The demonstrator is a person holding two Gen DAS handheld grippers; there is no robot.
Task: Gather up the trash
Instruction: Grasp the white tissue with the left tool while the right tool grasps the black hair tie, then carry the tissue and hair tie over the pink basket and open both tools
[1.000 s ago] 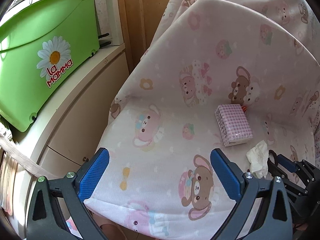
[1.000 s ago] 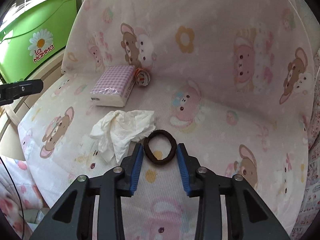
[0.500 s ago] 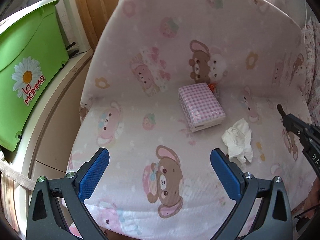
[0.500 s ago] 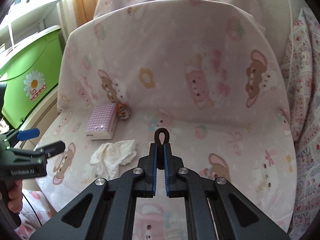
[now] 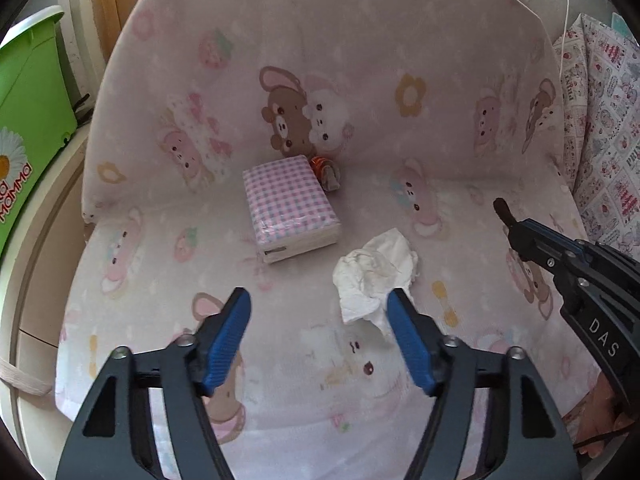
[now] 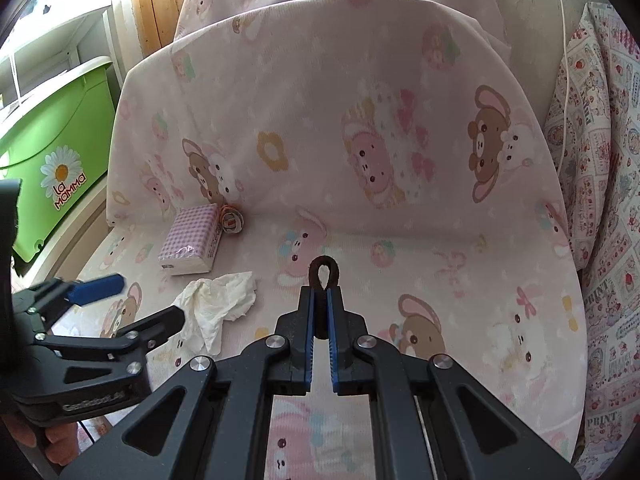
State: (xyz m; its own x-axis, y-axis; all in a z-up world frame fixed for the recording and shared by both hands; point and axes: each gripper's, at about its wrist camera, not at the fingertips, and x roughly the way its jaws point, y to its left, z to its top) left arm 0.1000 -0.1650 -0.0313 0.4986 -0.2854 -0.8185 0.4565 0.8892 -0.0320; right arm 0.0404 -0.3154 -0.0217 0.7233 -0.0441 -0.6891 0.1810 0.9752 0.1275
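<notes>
A crumpled white tissue [image 5: 376, 276] [image 6: 218, 304] lies on the pink bear-print seat [image 5: 160, 260]. My left gripper [image 5: 318, 300] [image 6: 152, 296] hovers just in front of it with its jaws closing. The tissue's lower edge reaches in beside the right blue pad [image 5: 408, 340], and nothing is pinched. My right gripper [image 6: 320, 292] [image 5: 508, 216] is shut on a brown hair tie [image 6: 324, 276] and holds it above the seat, its loop sticking out past the tips. A small orange wrapper [image 5: 326, 170] [image 6: 232, 218] sits at the seat's back.
A pink checked tissue pack [image 5: 290, 208] [image 6: 192, 240] lies behind the tissue. A green plastic box [image 5: 28, 120] [image 6: 52, 160] stands on a white cabinet at the left. A patterned cushion [image 5: 600, 120] [image 6: 600, 200] borders the seat on the right.
My right gripper closed on the hair tie and lifted it off the seat. My left gripper swung right toward the tissue, and its jaws narrowed.
</notes>
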